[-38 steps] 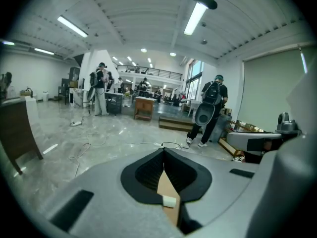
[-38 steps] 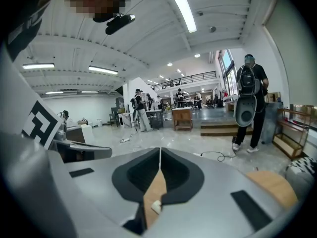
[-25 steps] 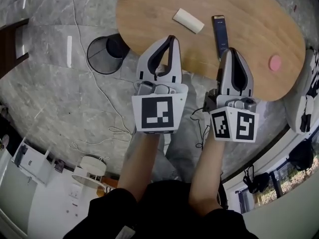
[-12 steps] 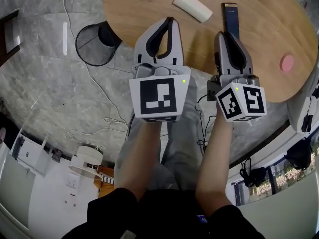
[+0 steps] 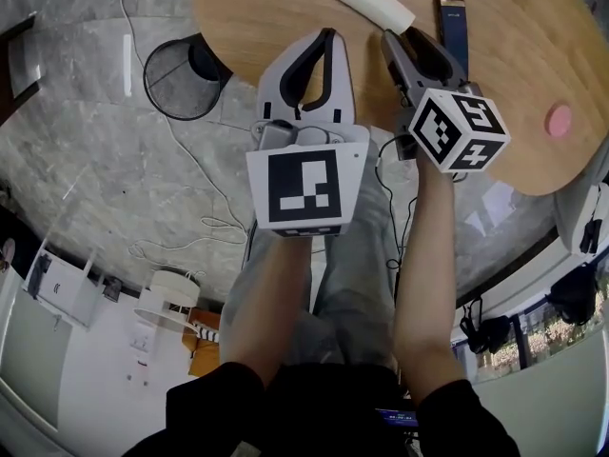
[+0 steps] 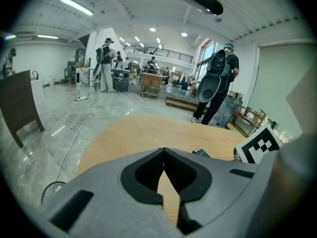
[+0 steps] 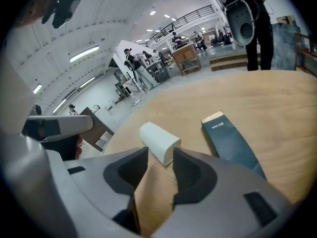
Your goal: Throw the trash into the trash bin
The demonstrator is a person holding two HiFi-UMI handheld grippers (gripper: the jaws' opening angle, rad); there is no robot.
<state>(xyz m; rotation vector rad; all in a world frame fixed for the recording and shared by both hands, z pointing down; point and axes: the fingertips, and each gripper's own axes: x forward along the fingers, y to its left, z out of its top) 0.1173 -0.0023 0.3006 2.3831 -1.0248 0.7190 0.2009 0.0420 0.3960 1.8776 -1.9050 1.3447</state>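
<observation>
In the head view, the right gripper (image 5: 403, 38) has dropped from above the table edge and swung towards the white folded paper wad (image 5: 374, 1). That wad lies on the pale oval wooden table (image 5: 285, 8), near its far edge. The right gripper's jaws, closed a second ago, have just been opening, and the tips now sit just short of the wad. I read that as lining up for the pick, with nothing lifted yet. The left gripper (image 5: 325, 38) has also sunk a little but does no work. The round black wire-mesh trash bin (image 5: 181, 77) stands on the grey stone floor left of the table, well apart from the wad, so the carry is all still to come. In the left gripper view, the left gripper (image 6: 164, 152) has its tips met with only bare table showing through behind them, so it is closed and empty. In the right gripper view, the right gripper (image 7: 159, 155) stands partly parted with the wad (image 7: 159, 141) just ahead. The wad's near end is at the mouth of the gap, and the pads are not pressing on it. Beside the wad lies a dark teal flat rectangular box (image 7: 232, 145). It carries a small line of pale print near one end, too small for me to read. The gripper cubes show only black-and-white square patterns, with no words or brand.
</observation>
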